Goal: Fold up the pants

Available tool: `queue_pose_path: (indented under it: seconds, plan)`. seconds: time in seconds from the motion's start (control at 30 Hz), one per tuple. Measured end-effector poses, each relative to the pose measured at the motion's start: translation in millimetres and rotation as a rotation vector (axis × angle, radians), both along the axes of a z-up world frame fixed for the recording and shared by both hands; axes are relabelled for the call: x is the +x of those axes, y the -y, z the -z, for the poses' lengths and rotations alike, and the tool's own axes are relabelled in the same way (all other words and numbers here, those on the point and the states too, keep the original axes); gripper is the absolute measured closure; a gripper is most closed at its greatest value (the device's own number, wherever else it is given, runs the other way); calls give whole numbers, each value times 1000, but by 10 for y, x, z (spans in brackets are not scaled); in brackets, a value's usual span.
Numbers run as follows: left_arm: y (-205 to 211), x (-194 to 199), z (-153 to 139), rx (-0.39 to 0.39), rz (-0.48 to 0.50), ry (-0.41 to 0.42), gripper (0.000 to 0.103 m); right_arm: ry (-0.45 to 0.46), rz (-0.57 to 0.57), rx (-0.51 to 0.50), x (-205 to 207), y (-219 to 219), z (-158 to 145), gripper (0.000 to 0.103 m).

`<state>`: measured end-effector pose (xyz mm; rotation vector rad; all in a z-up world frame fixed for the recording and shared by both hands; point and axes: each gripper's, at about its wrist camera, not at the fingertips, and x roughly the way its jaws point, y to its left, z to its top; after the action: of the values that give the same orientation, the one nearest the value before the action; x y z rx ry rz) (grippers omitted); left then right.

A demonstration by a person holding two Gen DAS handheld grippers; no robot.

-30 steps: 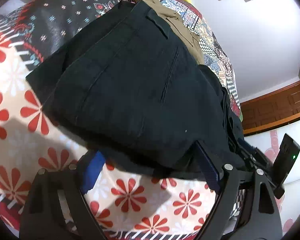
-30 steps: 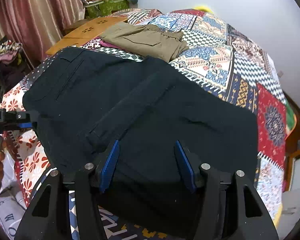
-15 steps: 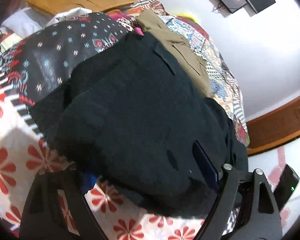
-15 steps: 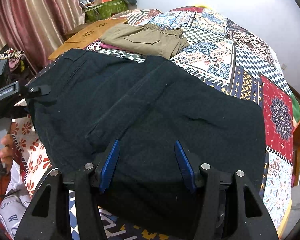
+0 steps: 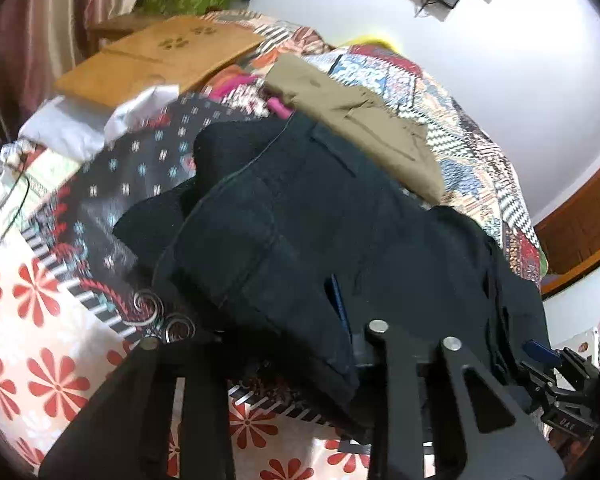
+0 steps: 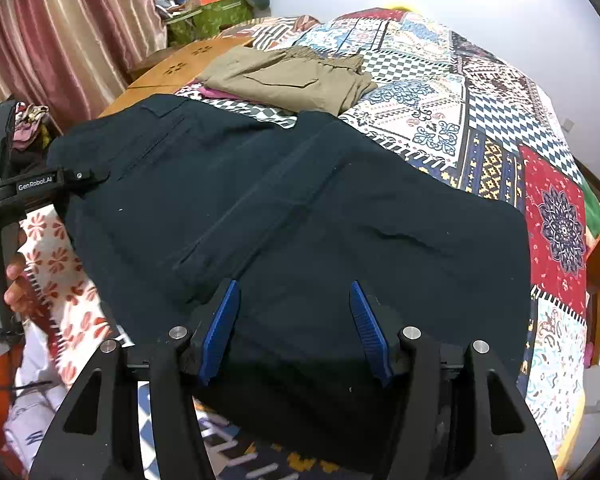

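Dark navy pants [image 6: 300, 216] lie spread on a patterned bed quilt [image 6: 480, 120]. My left gripper [image 5: 284, 320] is shut on the pants' near-left edge [image 5: 300, 240]; cloth drapes over its fingers and hides the pads, with one blue pad edge [image 5: 338, 300] showing. In the right wrist view the left gripper [image 6: 84, 178] pinches the pants' left corner, slightly lifted. My right gripper [image 6: 294, 320] is open, its blue pads [image 6: 220, 328] spread over the pants' near edge, gripping nothing.
Folded khaki pants [image 6: 296, 80] lie at the far side of the bed. A wooden table [image 5: 156, 56] and white cloth [image 5: 80, 124] are at the left. Curtains [image 6: 60, 40] and a cluttered pile [image 6: 212, 4] stand beyond. A white wall is behind.
My left gripper has lifted and tilted upward with the pants' edge, which bunches over its fingers. The right gripper has stayed open in place.
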<state>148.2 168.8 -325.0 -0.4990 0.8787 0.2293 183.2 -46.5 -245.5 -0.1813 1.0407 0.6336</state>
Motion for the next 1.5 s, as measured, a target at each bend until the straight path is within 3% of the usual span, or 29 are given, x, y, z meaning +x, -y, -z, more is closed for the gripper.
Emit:
queue_pose_path:
  seconds: [0.17, 0.33, 0.43, 0.57, 0.73, 0.93, 1.0, 1.1, 1.23, 1.33, 1.5]
  plan:
    - [155, 60, -309, 69, 36, 56, 80, 25, 16, 55, 48, 25, -162, 49]
    - [336, 181, -608, 95, 96, 123, 81, -35, -28, 28, 27, -123, 82, 48]
    - [476, 258, -754, 111, 128, 151, 82, -25, -31, 34, 7, -117, 77, 48]
    - [725, 370, -971, 137, 185, 188, 84, -66, 2, 116, 48, 59, -2, 48]
    - [1120, 501, -1264, 190, 277, 240, 84, 0, 74, 158, -23, 426, -236, 48]
    - [1729, 617, -1491, 251, 405, 281, 84, 62, 188, 73, -91, 902, -196, 48]
    - [1948, 650, -1508, 265, 452, 284, 84, 19, 189, 30, -88, 969, -17, 48]
    - [2271, 710, -1472, 269, 521, 274, 86, -32, 209, 114, -82, 1109, 75, 48]
    - [2687, 805, -1301, 232, 630, 226, 86, 22, 281, 201, -119, 1369, -150, 48]
    - [3041, 887, -1079, 221, 718, 161, 87, 55, 343, 207, -216, 1583, -249, 48]
    - [3395, 890, -837, 231, 774, 131, 88, 15, 410, 186, -296, 1856, -70, 48]
